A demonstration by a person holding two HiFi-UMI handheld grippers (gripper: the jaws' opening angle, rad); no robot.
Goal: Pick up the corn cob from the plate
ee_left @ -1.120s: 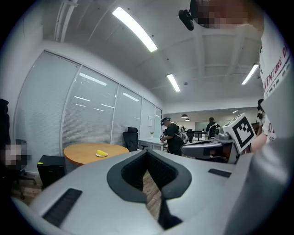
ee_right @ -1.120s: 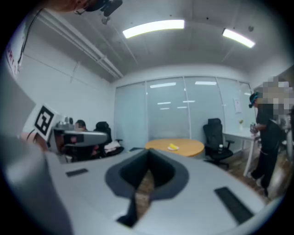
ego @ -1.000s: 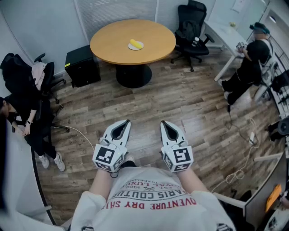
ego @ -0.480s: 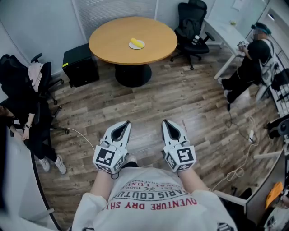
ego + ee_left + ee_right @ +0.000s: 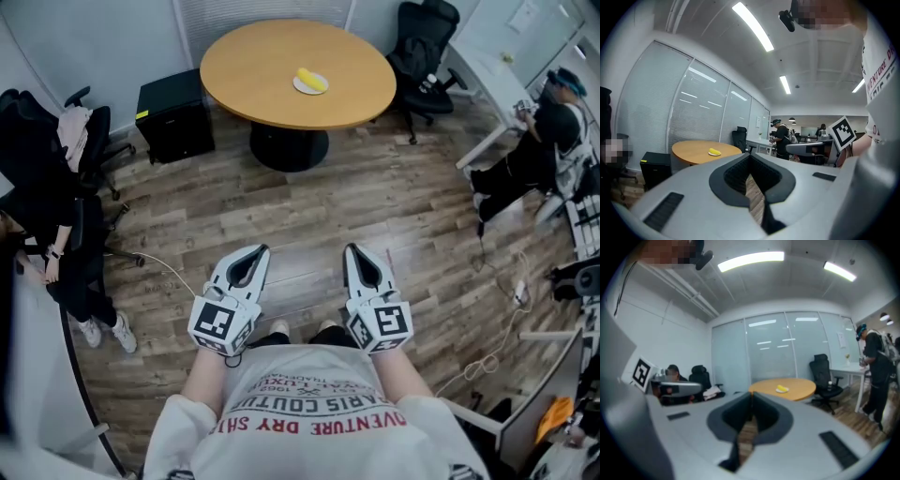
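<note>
Close before our chest, we hold the left gripper (image 5: 253,253) and right gripper (image 5: 357,249) side by side, pointing about level, both clenched on nothing. Well ahead of them, the corn cob (image 5: 310,78) lies on its plate (image 5: 300,88) on the round table (image 5: 253,66). Only the head view shows the white cable (image 5: 488,362) on the floor off the right gripper's right; only the gripper views show the ceiling lights (image 5: 752,26).

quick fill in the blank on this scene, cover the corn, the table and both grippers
1. The corn cob on the plate is ____ in colour.
2. The plate sits on a ____ wooden table.
3. The left gripper and the right gripper both have their jaws ____, with nothing between them.

Missing words: yellow; round; shut
</note>
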